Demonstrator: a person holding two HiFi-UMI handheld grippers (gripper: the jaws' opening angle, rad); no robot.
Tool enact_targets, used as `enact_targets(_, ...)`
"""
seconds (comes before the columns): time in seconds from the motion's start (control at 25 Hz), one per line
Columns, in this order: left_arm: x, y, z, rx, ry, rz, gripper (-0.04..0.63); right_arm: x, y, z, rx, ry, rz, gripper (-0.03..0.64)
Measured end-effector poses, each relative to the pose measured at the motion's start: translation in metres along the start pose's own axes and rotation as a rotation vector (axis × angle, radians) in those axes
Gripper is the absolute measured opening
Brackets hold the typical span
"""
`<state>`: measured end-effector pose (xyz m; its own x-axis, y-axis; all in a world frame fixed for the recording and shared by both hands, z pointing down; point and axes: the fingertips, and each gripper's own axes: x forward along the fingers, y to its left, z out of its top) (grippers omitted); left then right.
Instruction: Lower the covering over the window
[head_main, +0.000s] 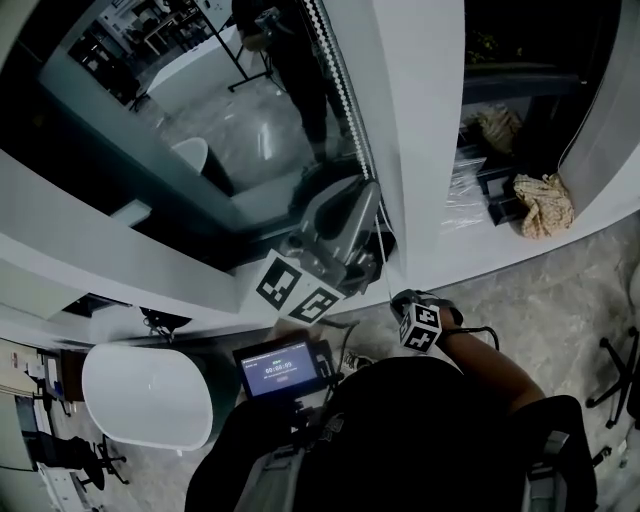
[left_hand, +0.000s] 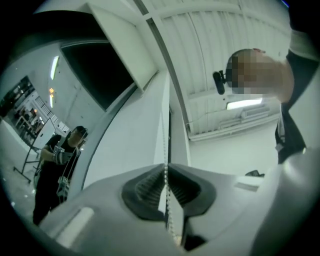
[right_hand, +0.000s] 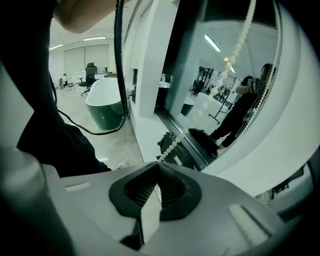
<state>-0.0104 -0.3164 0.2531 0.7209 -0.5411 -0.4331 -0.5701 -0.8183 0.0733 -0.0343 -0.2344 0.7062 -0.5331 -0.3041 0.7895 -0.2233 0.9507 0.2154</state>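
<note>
I'm clamping the fingers of the left gripper (left_hand: 166, 169) shut on the bead chain (left_hand: 168, 212) by the window (head_main: 200, 130) (right gripper (right_hand: 159, 167) is pinching it lower).

A white-rimmed bathtub (head_main: 145, 395) stands on pale, seemingly marbled floor (head_main: 570, 290) below white walls (head_main: 430, 130).

Grey hand-held gripper (left_hand: 166, 168), black ribbed pads (left_hand: 145, 189), black top (head_main: 420, 420).
</note>
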Motion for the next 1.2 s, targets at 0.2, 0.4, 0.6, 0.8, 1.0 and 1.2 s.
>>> enact_targets(0.2, -0.008, 0.015, -0.050, 0.071, 0.210, 0.094, 0.011, 0.010, 0.031, -0.039, 0.052, 0.095, 0.115, 0.005)
enact_targets(0.4, -0.046, 0.037, -0.106, 0.223, 0.364, 0.176, 0.009, -0.012, 0.015, -0.055, 0.445, -0.073, 0.098, 0.075)
enact_targets(0.6, -0.096, 0.045, -0.194, 0.310, 0.606, 0.207, 0.009, -0.113, -0.089, 0.006, 0.803, -0.637, -0.031, 0.112)
enact_targets(0.8, -0.157, 0.022, -0.294, 0.214, 0.857, 0.166, 0.009, -0.233, -0.152, 0.084, 0.762, -0.994, -0.119, 0.115)
enact_targets(1.0, -0.204, -0.010, -0.357, 0.177, 1.016, 0.105, 0.003, -0.295, -0.162, 0.158, 0.555, -1.115, -0.094, 0.115)
enact_targets(1.2, -0.215, -0.020, -0.369, 0.140, 1.031, 0.118, 0.002, -0.315, -0.164, 0.199, 0.477, -1.161, -0.035, 0.115)
